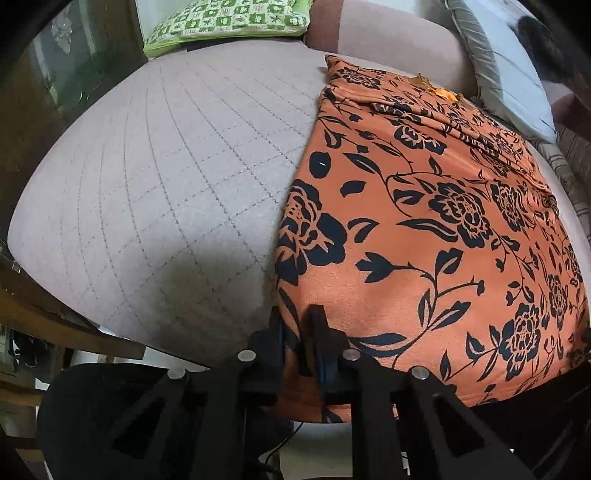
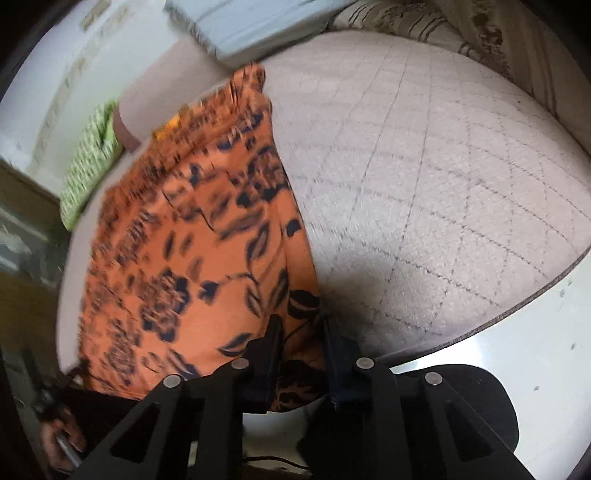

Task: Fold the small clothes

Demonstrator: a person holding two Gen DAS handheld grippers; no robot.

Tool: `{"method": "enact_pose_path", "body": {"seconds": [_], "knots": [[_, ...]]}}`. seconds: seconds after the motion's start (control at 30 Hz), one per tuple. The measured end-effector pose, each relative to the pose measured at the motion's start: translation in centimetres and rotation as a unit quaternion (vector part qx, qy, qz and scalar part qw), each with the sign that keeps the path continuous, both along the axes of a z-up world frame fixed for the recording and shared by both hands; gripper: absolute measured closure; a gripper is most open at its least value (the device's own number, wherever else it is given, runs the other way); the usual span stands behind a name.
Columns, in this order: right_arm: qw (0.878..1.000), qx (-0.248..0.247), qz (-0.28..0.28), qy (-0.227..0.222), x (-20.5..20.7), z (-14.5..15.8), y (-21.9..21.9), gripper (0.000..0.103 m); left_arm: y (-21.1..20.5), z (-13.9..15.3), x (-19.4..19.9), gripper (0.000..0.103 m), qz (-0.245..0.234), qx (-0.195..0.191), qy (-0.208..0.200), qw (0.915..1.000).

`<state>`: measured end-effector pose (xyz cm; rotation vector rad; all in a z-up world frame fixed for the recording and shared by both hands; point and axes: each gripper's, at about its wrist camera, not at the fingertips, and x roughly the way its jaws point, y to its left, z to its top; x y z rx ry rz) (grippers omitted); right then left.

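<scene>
An orange garment with a black flower print (image 1: 424,221) lies flat on a pale quilted seat cushion (image 1: 166,184). Its far end is bunched in folds. My left gripper (image 1: 297,325) is at the garment's near left corner, its two black fingers shut on the hem. The right wrist view is blurred and shows the same garment (image 2: 192,240) on the cushion (image 2: 424,184). My right gripper (image 2: 301,332) is at the near right corner with the cloth edge pinched between its fingers. Both corners hang just over the cushion's front edge.
A green patterned pillow (image 1: 229,22) lies at the far left of the seat, and a grey-blue pillow (image 1: 506,74) leans at the far right. Striped fabric (image 2: 424,18) sits behind the cushion. White floor (image 2: 517,332) lies past its front edge. A hand (image 2: 59,435) shows at the lower left.
</scene>
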<state>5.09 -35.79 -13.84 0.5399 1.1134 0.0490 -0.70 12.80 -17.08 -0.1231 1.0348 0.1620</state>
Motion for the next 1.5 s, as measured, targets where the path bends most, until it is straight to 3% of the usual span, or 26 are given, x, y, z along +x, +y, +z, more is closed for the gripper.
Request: {"method": "enact_pose_path", "body": {"seconds": [0.03, 0.1, 0.13, 0.17, 0.2, 0.23, 0.27, 0.3, 0.4, 0.43, 0.5, 0.6, 0.8, 0.9, 1.0, 1.13, 1.23, 1.27, 1.3, 1.33, 1.37, 1.4, 1.43, 1.47, 1.5], "knots": [[1.000, 0.001, 0.006, 0.003, 0.1, 0.0, 0.0, 0.076, 0.1, -0.1, 0.1, 0.088, 0.001, -0.002, 0.000, 1.0000], [0.999, -0.008, 0.012, 0.031, 0.6, -1.1, 0.2, 0.043, 0.0, -0.1, 0.2, 0.074, 0.004, 0.001, -0.002, 1.0000], [0.999, -0.019, 0.015, 0.030, 0.5, -1.2, 0.4, 0.031, -0.1, -0.1, 0.2, 0.067, 0.005, 0.007, -0.003, 1.0000], [0.999, -0.026, 0.020, 0.026, 0.6, -1.2, 0.7, 0.031, -0.3, 0.0, 0.2, 0.060, 0.006, 0.014, -0.005, 0.9999], [0.999, -0.022, 0.027, 0.022, 0.6, -1.2, 1.0, 0.032, -0.3, 0.0, 0.2, 0.062, 0.005, 0.013, -0.006, 0.9999], [0.999, -0.020, 0.033, 0.015, 0.5, -1.0, 1.4, 0.040, -0.3, -0.1, 0.2, 0.063, 0.000, 0.008, -0.006, 1.0000], [0.999, -0.015, 0.040, 0.021, 0.7, -1.2, 1.7, 0.069, -0.4, -0.1, 0.3, 0.081, -0.009, -0.002, -0.006, 0.9999], [0.998, -0.019, 0.042, 0.032, 0.9, -1.5, 1.8, 0.075, -0.4, -0.1, 0.3, 0.094, -0.015, -0.006, -0.005, 0.9999], [0.998, -0.010, 0.041, 0.039, 1.3, -1.7, 0.8, 0.094, -0.1, 0.1, 0.5, 0.097, -0.017, -0.020, -0.003, 0.9996], [0.998, 0.031, 0.029, 0.037, 1.1, -1.5, -0.3, 0.095, 0.4, 0.3, 0.5, 0.097, -0.012, -0.041, -0.004, 0.9991], [0.998, 0.065, 0.020, 0.019, 0.8, -0.5, -1.5, 0.096, 1.6, 1.1, 0.4, 0.097, -0.004, -0.072, -0.016, 0.9973], [0.996, 0.090, 0.014, -0.003, 0.8, 0.9, -2.6, 0.096, 2.5, 2.2, 0.4, 0.097, -0.002, -0.088, -0.029, 0.9957], [0.988, 0.154, 0.003, -0.006, 1.2, 0.1, -3.4, 0.096, 2.5, 2.0, 0.8, 0.097, 0.000, -0.099, -0.017, 0.9950], [0.988, 0.152, 0.008, -0.007, 1.7, 0.3, -3.2, 0.096, 2.6, 2.4, 1.0, 0.097, -0.002, -0.102, -0.019, 0.9946], [0.985, 0.173, -0.007, 0.015, 2.0, -1.4, -3.9, 0.096, 2.8, 0.8, 1.9, 0.097, 0.004, -0.101, 0.021, 0.9946], [0.985, 0.173, 0.004, 0.013, 1.8, -1.8, -4.2, 0.095, 3.1, 1.1, 1.8, 0.097, -0.005, -0.114, 0.004, 0.9934], [0.987, 0.160, 0.015, 0.028, 2.2, -2.4, -4.3, 0.088, 2.2, 0.1, 2.2, 0.088, -0.019, -0.077, 0.027, 0.9965], [0.988, 0.153, 0.017, 0.024, 2.2, -2.2, -4.2, 0.078, 1.9, -0.1, 2.2, 0.077, -0.021, -0.065, 0.030, 0.9972], [0.990, 0.137, 0.021, 0.015, 2.3, -1.9, -3.9, 0.069, 1.5, -0.1, 2.1, 0.056, -0.024, -0.058, 0.029, 0.9976], [0.992, 0.125, 0.026, 0.013, 2.5, -1.9, -3.6, 0.043, 1.3, -0.1, 2.1, 0.044, -0.025, -0.057, 0.029, 0.9977], [0.991, 0.125, 0.035, 0.011, 2.6, -1.9, -3.2, 0.035, 1.0, -0.3, 2.0, 0.034, -0.022, -0.057, 0.030, 0.9977], [0.991, 0.127, 0.051, 0.016, 2.8, -2.1, -2.6, 0.036, 0.6, -0.4, 2.0, 0.046, -0.024, -0.057, 0.030, 0.9976], [0.990, 0.122, 0.066, 0.020, 3.0, -2.2, -2.1, 0.047, 0.2, -0.4, 2.2, 0.068, -0.034, -0.054, 0.032, 0.9975], [0.990, 0.118, 0.077, 0.028, 3.2, -2.3, -1.7, 0.086, 0.0, -0.4, 2.3, 0.098, -0.042, -0.047, 0.032, 0.9975], [0.988, 0.123, 0.081, 0.041, 3.4, -2.7, -1.5, 0.095, 0.2, -0.3, 2.4, 0.098, -0.045, -0.061, 0.030, 0.9967]]}}
